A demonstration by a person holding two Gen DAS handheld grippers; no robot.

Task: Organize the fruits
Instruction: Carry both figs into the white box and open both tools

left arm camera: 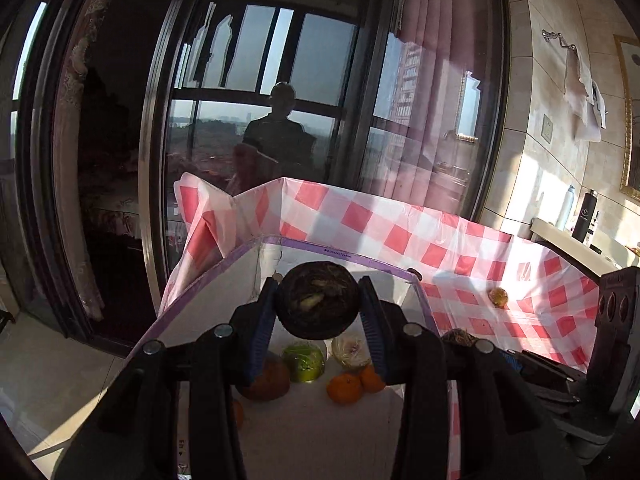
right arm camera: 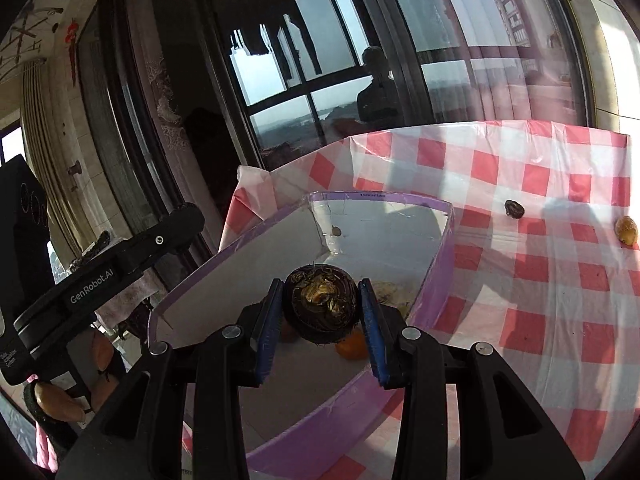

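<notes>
Above the purple-rimmed box (left arm camera: pixel 416 280) at the surface's left edge, each hand-held gripper, left (left arm camera: pixel 318 306) and right (right arm camera: pixel 322 306), clamps a dark round fruit (left arm camera: pixel 318 300). Lower both inside the rim before releasing, clear of the oranges (left arm camera: pixel 344 388).

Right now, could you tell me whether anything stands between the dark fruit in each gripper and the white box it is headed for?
Nothing visible does. The left gripper and right gripper each hold a dark round fruit above the open-topped white box, whose floor already holds oranges.
</notes>
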